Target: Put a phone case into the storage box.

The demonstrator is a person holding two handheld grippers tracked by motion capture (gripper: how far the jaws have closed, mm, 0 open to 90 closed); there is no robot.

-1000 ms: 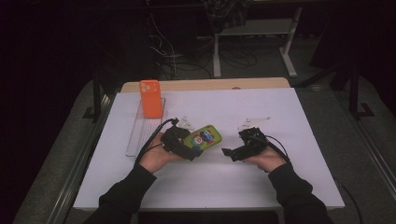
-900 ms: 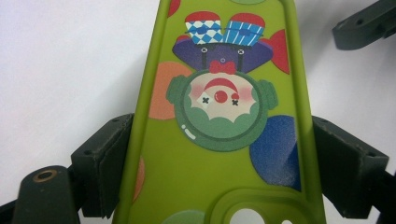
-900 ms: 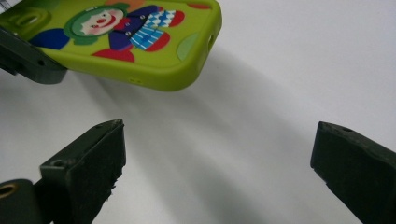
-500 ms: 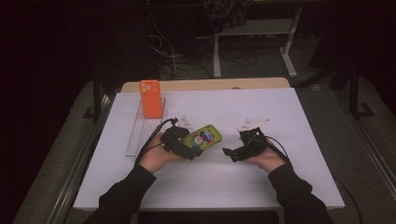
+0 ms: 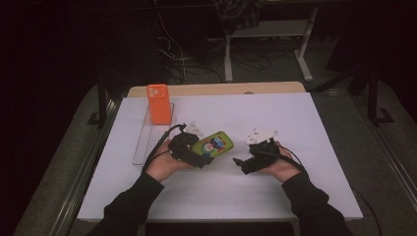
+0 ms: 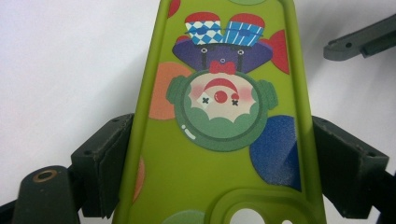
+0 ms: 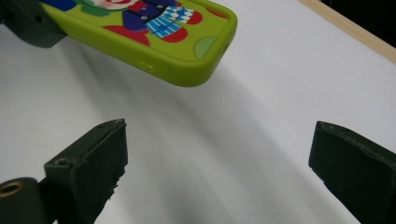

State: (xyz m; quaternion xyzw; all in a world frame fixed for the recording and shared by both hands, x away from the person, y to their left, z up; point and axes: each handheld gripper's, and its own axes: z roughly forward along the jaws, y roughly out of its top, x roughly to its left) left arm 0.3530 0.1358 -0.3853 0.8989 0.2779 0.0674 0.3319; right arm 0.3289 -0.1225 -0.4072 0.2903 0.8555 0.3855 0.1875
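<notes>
From the high view, I hold the green phone case [image 5: 213, 144] in my left gripper [image 5: 189, 150] over the middle of the white table [image 5: 305, 123]. My right gripper [image 5: 253, 158] waits just beside the free end of the case, not touching it. Farther back on the left, an orange phone case [image 5: 158, 103] stands upright at the far end of a clear tray [image 5: 144, 142].

In the left gripper view, the two jaws press on the long edges of the green case, one on each side, close to the camera cut-out. The clown picture faces up to me. The grip looks firm and even, though I cannot see if the case is empty or has a phone inside.

In the right gripper view, my jaws stand wide apart with nothing between them. The rounded end of the green case hangs above the table, up and to the left of the jaws.

I think the step is to bring the right gripper to this free end. To do it well, I should keep the left hand quiet, line the right jaws with the two long edges, move in slowly, and close only when both pads are level with the rim, so the soft case does not twist.
</notes>
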